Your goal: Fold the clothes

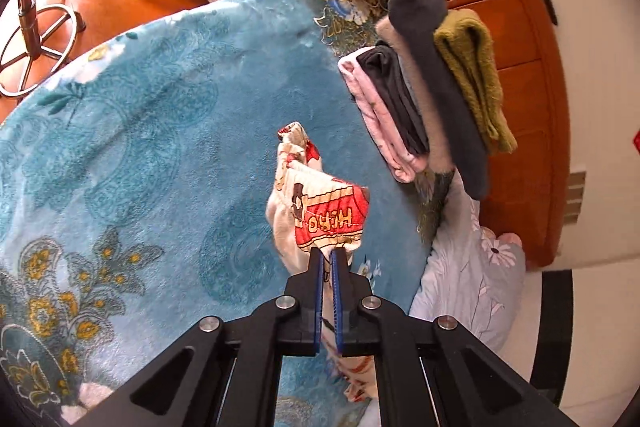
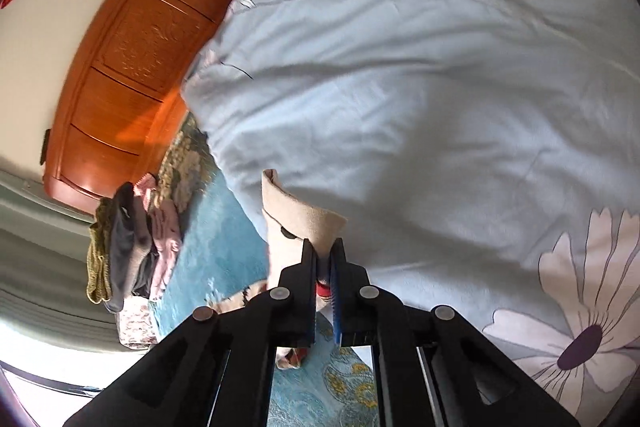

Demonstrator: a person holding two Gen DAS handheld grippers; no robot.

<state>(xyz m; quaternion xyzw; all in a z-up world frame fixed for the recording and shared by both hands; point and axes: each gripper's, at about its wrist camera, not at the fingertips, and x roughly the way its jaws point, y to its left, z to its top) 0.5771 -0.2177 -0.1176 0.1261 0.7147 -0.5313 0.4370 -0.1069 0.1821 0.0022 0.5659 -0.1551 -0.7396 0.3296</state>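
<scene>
Both the left gripper (image 1: 327, 250) and right gripper (image 2: 323, 243) clamp a small cream garment with a red cartoon print (image 1: 316, 203), lifted above the teal floral blanket (image 1: 160, 115); even tension should keep the fold square.

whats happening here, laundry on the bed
A person with a gripper in each hand is folding a small cartoon-print garment. The left gripper and the right gripper are each shut on an edge of it, holding it above the teal blanket. A stack of folded clothes sits by the wooden headboard, and a light blue duvet lies alongside.
</scene>
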